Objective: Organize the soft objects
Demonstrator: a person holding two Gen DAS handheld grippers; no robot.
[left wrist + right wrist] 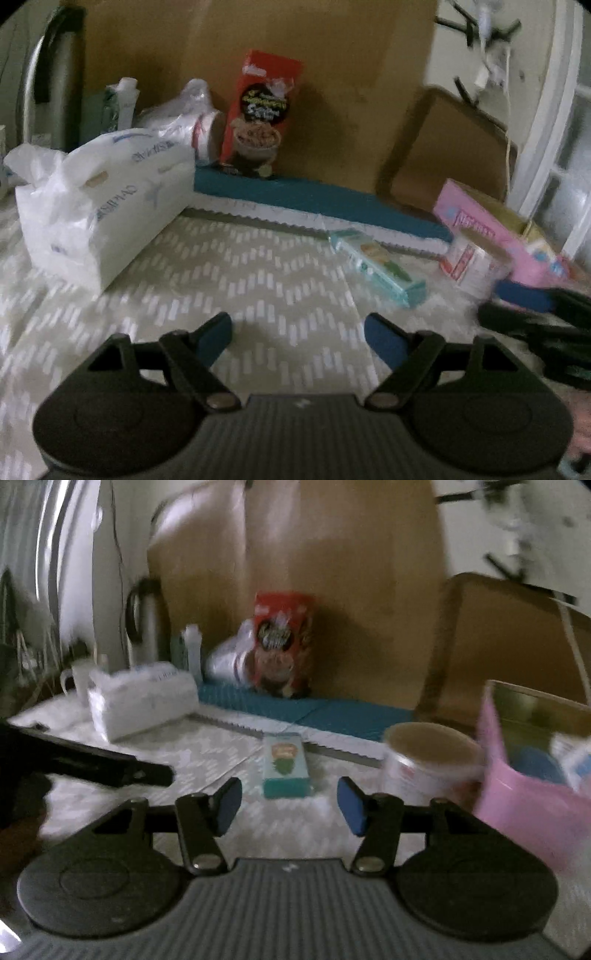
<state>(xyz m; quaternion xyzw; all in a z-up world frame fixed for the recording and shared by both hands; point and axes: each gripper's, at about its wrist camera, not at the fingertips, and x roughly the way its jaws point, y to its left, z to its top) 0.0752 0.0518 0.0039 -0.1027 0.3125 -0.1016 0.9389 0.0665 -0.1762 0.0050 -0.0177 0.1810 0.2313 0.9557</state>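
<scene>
Left wrist view: the white tissue pack [107, 206] lies at the bench's [258, 266] left edge against the blue foam mat [314, 197], light and squashy, its plastic wrap probably slippery, so best pinched across its narrow end. The left tongs [297, 338] and right tongs [290, 806] both stand open, holding nothing.

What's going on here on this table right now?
A person holds a gripper in each hand over a patterned tablecloth. Both the left gripper and the right gripper have open jaws with nothing between them. A white tissue pack, a small teal box, a white tub and a pink box lie untouched.
</scene>
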